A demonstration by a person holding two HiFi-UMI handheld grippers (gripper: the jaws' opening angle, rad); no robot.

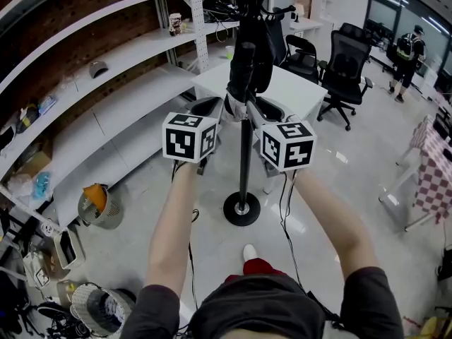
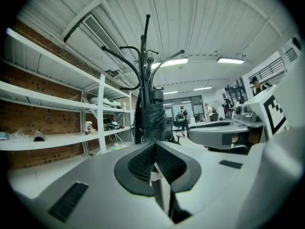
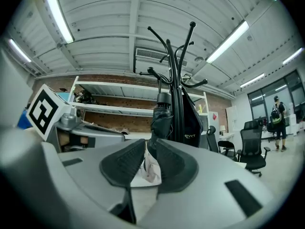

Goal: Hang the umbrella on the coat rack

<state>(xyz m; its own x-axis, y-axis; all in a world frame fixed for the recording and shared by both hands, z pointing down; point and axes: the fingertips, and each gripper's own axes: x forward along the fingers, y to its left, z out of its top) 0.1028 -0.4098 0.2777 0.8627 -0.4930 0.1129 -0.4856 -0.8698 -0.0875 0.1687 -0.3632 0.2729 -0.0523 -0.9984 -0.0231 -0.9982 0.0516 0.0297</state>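
A folded black umbrella (image 1: 242,68) stands upright just in front of the black coat rack's pole (image 1: 245,162); its pale lower end sits between my two grippers. In the left gripper view the umbrella (image 2: 155,120) rises right above the left gripper (image 2: 155,149), whose jaws are shut with a white strip of the lower end pinched between them. The right gripper (image 3: 148,152) is closed on the crumpled white lower end (image 3: 151,170), and the umbrella (image 3: 162,120) rises over it. In the head view the left gripper (image 1: 219,109) and right gripper (image 1: 257,111) flank the pole. The rack's hooks (image 3: 177,51) curve out high above.
A black bag (image 3: 191,124) hangs on the rack. Its round base (image 1: 241,209) sits on the floor near my feet. A white table (image 1: 300,90) and office chairs (image 1: 346,66) stand behind, white shelves (image 1: 106,119) run along the left, and baskets (image 1: 99,205) lie on the floor.
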